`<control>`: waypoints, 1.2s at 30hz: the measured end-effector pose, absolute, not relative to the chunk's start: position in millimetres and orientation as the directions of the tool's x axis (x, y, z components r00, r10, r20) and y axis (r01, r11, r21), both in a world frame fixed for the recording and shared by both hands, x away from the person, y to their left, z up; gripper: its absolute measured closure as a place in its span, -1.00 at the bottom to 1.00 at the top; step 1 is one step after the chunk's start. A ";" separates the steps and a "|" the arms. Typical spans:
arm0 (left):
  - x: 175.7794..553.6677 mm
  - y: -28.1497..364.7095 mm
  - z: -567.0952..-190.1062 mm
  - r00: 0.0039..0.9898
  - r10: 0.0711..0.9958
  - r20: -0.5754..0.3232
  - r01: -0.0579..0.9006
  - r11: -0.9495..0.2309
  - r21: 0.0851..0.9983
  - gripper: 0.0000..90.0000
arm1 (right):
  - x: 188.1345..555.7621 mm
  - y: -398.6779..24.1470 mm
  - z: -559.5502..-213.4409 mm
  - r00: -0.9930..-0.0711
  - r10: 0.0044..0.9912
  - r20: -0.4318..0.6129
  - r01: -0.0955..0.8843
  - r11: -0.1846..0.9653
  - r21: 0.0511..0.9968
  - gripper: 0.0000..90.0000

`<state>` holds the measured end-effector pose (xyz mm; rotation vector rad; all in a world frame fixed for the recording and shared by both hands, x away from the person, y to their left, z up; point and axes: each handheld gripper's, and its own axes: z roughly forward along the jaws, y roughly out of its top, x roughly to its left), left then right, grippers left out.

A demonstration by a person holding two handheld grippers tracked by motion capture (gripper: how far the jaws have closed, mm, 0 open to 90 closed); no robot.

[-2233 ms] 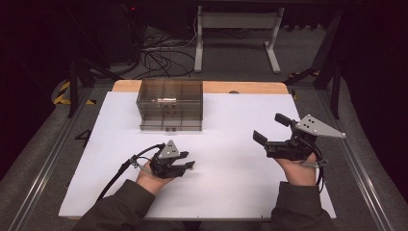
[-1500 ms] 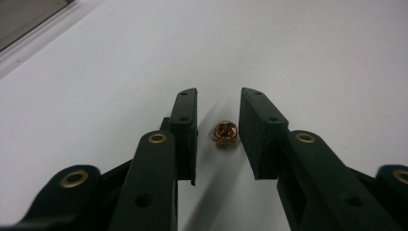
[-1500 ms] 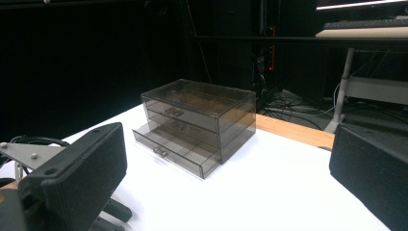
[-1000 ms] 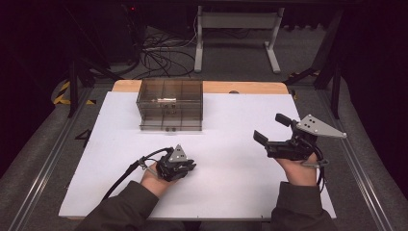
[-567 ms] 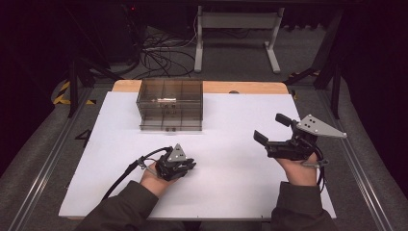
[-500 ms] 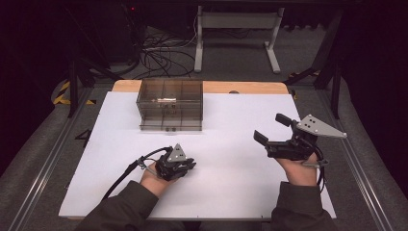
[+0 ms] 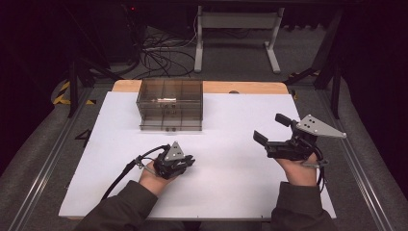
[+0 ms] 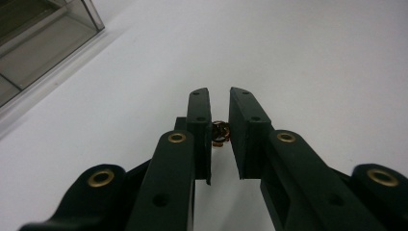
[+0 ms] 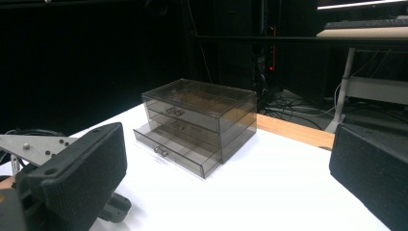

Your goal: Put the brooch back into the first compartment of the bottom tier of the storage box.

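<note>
Two forearms in dark sleeves reach in over the white table [image 7: 231, 120], each hand gripping a tool. The left hand [image 7: 153, 179] holds the left tool [image 8: 219, 103] low against the table, jaws drawn nearly together on a small brass-coloured object [image 8: 220, 132]. The right hand [image 7: 299, 169] holds the right tool [image 7: 272, 128] raised, well apart from the left, jaws spread wide.
</note>
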<state>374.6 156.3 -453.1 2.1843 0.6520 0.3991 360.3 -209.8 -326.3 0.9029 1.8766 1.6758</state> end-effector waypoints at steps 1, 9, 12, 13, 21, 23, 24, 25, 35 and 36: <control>374.6 156.6 -452.8 0.816 0.575 0.061 0.321 -0.539 0.779 0.77 | 360.3 -209.8 -326.3 -0.677 0.731 0.084 0.166 0.040 0.985 -1.00; 377.2 160.7 -448.7 0.808 0.586 0.064 0.319 -0.527 0.788 0.77 | 360.4 -209.4 -326.7 -0.677 0.731 0.084 0.168 0.041 0.985 -1.00; 378.6 163.4 -445.9 0.804 0.592 0.063 0.317 -0.516 0.796 0.77 | 360.9 -209.5 -327.3 -0.676 0.732 0.084 0.168 0.042 0.985 -1.00; 379.3 164.6 -445.0 0.802 0.594 0.067 0.315 -0.515 0.797 0.77 | 361.1 -209.4 -327.5 -0.676 0.732 0.085 0.169 0.041 0.985 -1.00; 381.6 167.6 -441.9 0.793 0.605 0.072 0.309 -0.502 0.808 0.77 | 362.0 -208.3 -328.7 -0.679 0.729 0.087 0.171 0.041 0.984 -0.99; 382.8 169.5 -440.4 0.789 0.610 0.076 0.307 -0.498 0.811 0.77 | 362.2 -208.5 -329.1 -0.678 0.730 0.089 0.173 0.041 0.984 -0.99; 383.1 170.5 -439.6 0.787 0.612 0.074 0.309 -0.495 0.812 0.77 | 362.4 -208.7 -329.4 -0.678 0.730 0.091 0.175 0.040 0.984 -0.99; 383.5 171.4 -439.0 0.785 0.615 0.075 0.308 -0.493 0.814 0.77 | 362.6 -208.9 -329.7 -0.679 0.728 0.095 0.177 0.037 0.984 -0.99; 389.1 180.7 -431.7 0.765 0.638 0.084 0.301 -0.470 0.830 0.77 | 363.4 -209.4 -330.7 -0.683 0.723 0.103 0.180 0.030 0.983 -0.99; 389.9 182.0 -431.1 0.764 0.640 0.084 0.302 -0.469 0.830 0.77 | 363.5 -209.0 -330.7 -0.683 0.724 0.102 0.179 0.031 0.983 -0.99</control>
